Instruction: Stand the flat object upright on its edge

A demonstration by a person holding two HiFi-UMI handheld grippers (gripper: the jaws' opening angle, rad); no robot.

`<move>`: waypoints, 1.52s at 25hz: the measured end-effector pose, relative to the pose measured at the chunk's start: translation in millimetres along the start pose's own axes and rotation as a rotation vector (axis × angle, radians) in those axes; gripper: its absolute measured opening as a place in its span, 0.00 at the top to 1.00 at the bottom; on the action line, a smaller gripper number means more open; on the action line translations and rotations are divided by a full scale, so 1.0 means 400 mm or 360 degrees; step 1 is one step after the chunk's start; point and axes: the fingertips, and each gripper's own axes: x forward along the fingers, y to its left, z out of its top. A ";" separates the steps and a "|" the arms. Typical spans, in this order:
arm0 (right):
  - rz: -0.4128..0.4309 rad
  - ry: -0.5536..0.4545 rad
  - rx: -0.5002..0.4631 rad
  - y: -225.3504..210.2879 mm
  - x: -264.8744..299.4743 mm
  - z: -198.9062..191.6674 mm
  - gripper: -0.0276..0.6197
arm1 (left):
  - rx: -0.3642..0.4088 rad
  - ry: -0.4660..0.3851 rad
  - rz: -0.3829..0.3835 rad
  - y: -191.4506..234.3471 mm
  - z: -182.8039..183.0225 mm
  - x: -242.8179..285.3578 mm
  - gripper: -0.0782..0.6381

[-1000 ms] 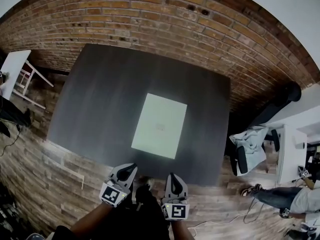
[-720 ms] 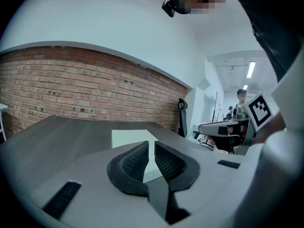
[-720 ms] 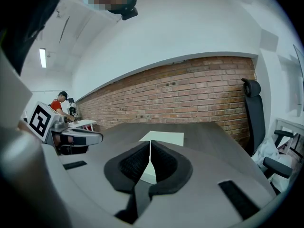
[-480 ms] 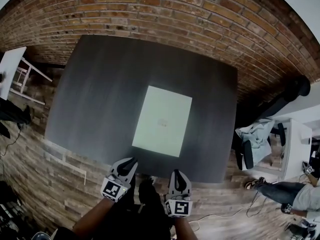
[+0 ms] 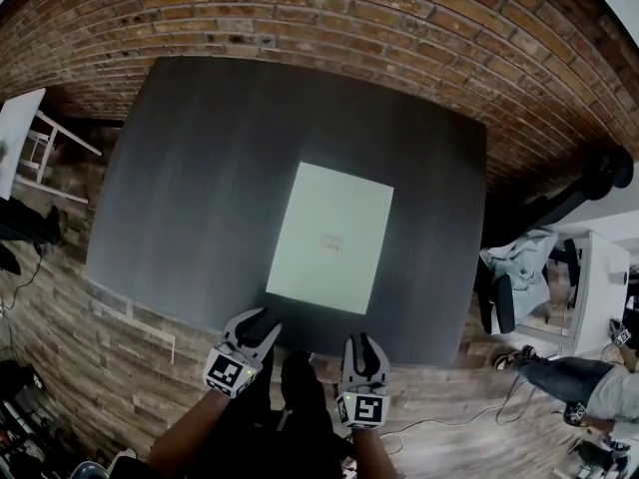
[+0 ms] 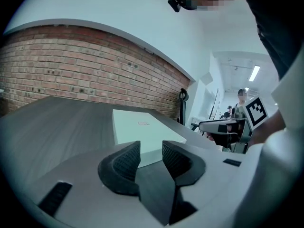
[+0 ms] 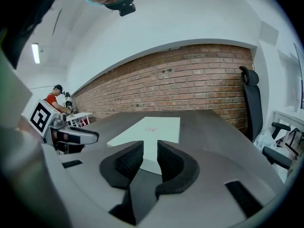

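Observation:
A flat pale green-white box (image 5: 329, 238) lies face down on the dark grey table (image 5: 200, 168), right of centre and close to the near edge. My left gripper (image 5: 262, 325) hovers at the near table edge, just short of the box's near left corner. Its jaws are opening, with nothing between them (image 6: 151, 151). My right gripper (image 5: 363, 345) hangs beside it, below the box's near right corner. Its jaws are opening too, and the gap is empty (image 7: 150, 153). Both gripper views look along the box (image 6: 142, 127) (image 7: 154, 126) from its near end.
A brick wall (image 5: 329, 18) runs behind the table. A black office chair (image 7: 251, 103) stands at the far right corner. A white desk with a draped chair (image 5: 509, 282) and a person's leg (image 5: 569, 377) are at right. A white table (image 5: 20, 133) stands at left.
Both grippers' jaws have parted from shut to a small gap. The head view has shifted forward, so the table and box fill more of the frame. The grippers stay at the near edge.

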 end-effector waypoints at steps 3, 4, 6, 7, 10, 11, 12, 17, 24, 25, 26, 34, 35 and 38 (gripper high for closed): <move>-0.0022 0.0045 -0.0009 -0.018 0.016 -0.029 0.78 | -0.0015 0.0043 0.0010 0.020 -0.021 0.018 0.67; -0.0025 0.0055 -0.0012 -0.024 0.023 -0.039 0.77 | -0.0023 0.0061 0.0016 0.029 -0.031 0.023 0.66; -0.0034 0.0074 -0.0008 -0.035 0.035 -0.058 0.75 | -0.0028 0.0084 0.0032 0.049 -0.047 0.031 0.64; -0.0040 0.0086 -0.0003 -0.040 0.041 -0.067 0.74 | -0.0025 0.0090 0.0042 0.059 -0.051 0.035 0.63; -0.0045 0.0121 -0.0004 -0.054 0.057 -0.089 0.72 | -0.0025 0.0104 0.0063 0.084 -0.059 0.047 0.62; -0.0043 0.0133 -0.0006 -0.056 0.063 -0.096 0.71 | -0.0028 0.0110 0.0064 0.090 -0.061 0.052 0.62; -0.0039 0.0145 -0.0008 -0.059 0.070 -0.104 0.70 | -0.0032 0.0119 0.0062 0.095 -0.066 0.057 0.61; -0.0026 0.0202 -0.0005 -0.073 0.096 -0.147 0.66 | -0.0041 0.0165 0.0042 0.100 -0.095 0.085 0.59; -0.0003 0.0284 -0.0014 -0.080 0.123 -0.199 0.64 | -0.0057 0.0207 0.0029 0.107 -0.121 0.111 0.57; -0.0003 0.0292 -0.0015 -0.082 0.126 -0.205 0.64 | -0.0057 0.0211 0.0028 0.109 -0.125 0.114 0.57; -0.0002 0.0302 -0.0018 -0.085 0.130 -0.210 0.64 | -0.0055 0.0214 0.0028 0.112 -0.128 0.117 0.57; 0.0025 0.0334 -0.0059 -0.079 0.155 -0.234 0.64 | -0.0029 0.0264 0.0001 0.121 -0.146 0.127 0.57; 0.0031 0.0340 -0.0063 -0.076 0.157 -0.236 0.64 | -0.0021 0.0267 -0.0009 0.118 -0.144 0.127 0.57; 0.0037 0.0342 -0.0078 -0.073 0.164 -0.240 0.64 | 0.0029 0.0268 -0.0028 0.111 -0.138 0.133 0.57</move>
